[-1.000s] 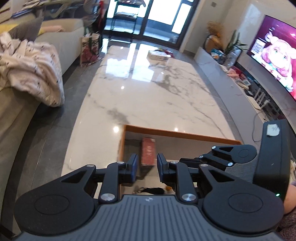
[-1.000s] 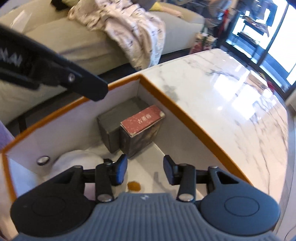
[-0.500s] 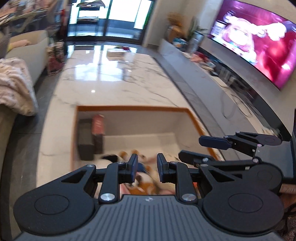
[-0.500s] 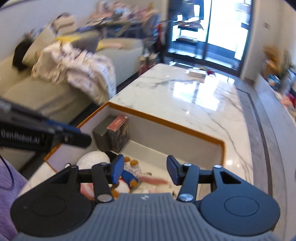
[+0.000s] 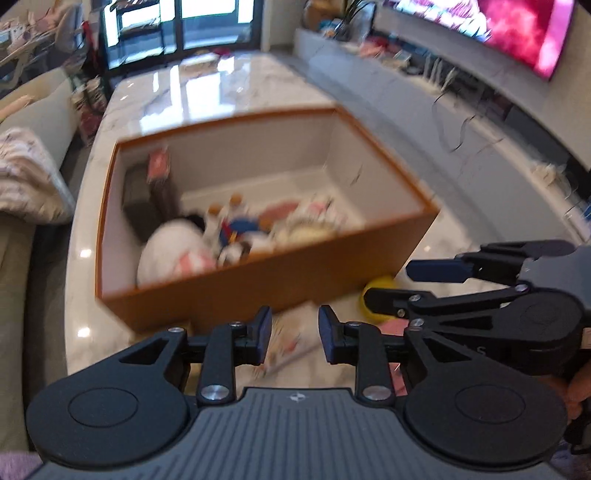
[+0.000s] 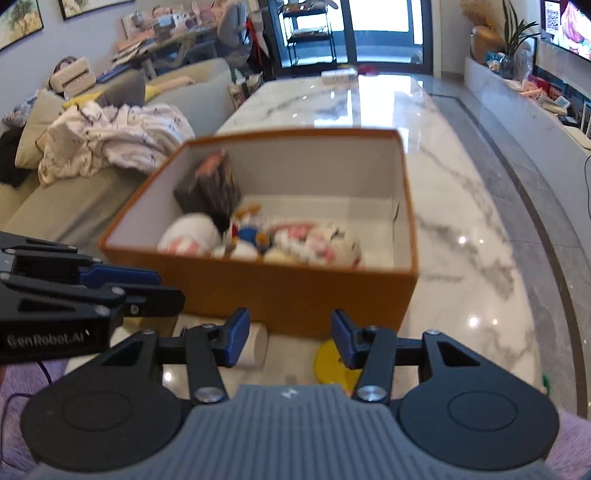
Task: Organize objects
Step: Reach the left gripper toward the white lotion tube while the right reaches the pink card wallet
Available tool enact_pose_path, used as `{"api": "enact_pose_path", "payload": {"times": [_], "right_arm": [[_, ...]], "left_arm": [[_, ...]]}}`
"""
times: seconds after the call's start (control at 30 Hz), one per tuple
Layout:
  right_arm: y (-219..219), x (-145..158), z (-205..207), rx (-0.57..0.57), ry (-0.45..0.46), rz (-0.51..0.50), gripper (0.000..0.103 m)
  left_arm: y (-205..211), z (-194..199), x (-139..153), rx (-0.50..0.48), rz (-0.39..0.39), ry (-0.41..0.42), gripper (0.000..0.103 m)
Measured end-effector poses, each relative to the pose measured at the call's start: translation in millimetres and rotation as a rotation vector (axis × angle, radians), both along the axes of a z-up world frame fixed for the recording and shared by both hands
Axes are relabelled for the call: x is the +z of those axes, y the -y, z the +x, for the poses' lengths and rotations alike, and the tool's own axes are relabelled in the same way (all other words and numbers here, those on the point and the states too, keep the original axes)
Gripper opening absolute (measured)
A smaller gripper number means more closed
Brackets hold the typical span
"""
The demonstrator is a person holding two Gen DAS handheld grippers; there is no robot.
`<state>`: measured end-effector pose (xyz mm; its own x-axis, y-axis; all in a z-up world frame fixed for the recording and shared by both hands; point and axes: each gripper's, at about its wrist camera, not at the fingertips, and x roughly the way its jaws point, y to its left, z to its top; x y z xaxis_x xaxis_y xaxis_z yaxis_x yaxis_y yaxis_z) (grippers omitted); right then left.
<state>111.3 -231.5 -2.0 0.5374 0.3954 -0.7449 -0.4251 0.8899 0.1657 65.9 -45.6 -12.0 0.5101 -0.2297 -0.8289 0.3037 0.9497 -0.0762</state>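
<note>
**A:** Orange box (image 6: 280,295) sitting mid-frame on the marble table (image 6: 461,229) in the right wrist view; open top, pale inside. Packed along its near wall with plush toys (image 6: 295,240); white round one on the left, blue-and-white one in the middle, pink-and-white heap to the right. Two dark boxes (image 6: 214,188) upright in the upper-left corner, one with a red top.

**B:** And the grippers?

**A:** Right gripper (image 6: 288,338) low in centre frame, this side of the box; fingers spread with nothing pinched. Yellow disc (image 6: 332,360) on the table just behind the right finger; pale roll (image 6: 255,345) lying beside the left one, both close against the box's near side. Left gripper (image 5: 293,334) bottom centre of its own view; jaws have just been opening, narrow gap, nothing gripped. Blurry paper-like thing (image 5: 291,347) on the table behind that gap; can't tell what exactly.

**B:** Anything else?

**A:** Sofa (image 6: 92,192) with a rumpled blanket (image 6: 110,140) upper left; TV (image 5: 517,29) upper right of the left wrist view.
</note>
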Motion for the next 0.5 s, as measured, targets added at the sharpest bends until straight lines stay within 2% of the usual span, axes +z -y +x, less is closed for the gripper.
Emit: {"api": "enact_pose_path", "payload": {"times": [0.03,0.1,0.27,0.4,0.5], "right_arm": [[-1.2,-5.4,-2.2,0.009,-0.012,0.008,0.046],[-3.4,-15.6,-4.2,0.018,-0.041,0.034,0.043],[-4.9,-34.4,-3.7,0.016,-0.091,0.057,0.043],[-5.1,-42.3,4.1,0.012,-0.114,0.078,0.036],[-8.4,-45.0,9.6,0.021,-0.113,0.087,0.036]], "left_arm": [[-2.1,-1.6,-6.3,0.015,0.005,-0.017,0.032],[-7.6,-4.9,-19.6,0.052,0.007,-0.045,0.032],[-7.4,-2.3,-45.4,0.085,0.069,-0.095,0.032],[0.7,3.3,-55.0,0.039,0.093,-0.102,0.032],[9.9,6.2,-59.9,0.0,0.156,-0.093,0.032]]}}
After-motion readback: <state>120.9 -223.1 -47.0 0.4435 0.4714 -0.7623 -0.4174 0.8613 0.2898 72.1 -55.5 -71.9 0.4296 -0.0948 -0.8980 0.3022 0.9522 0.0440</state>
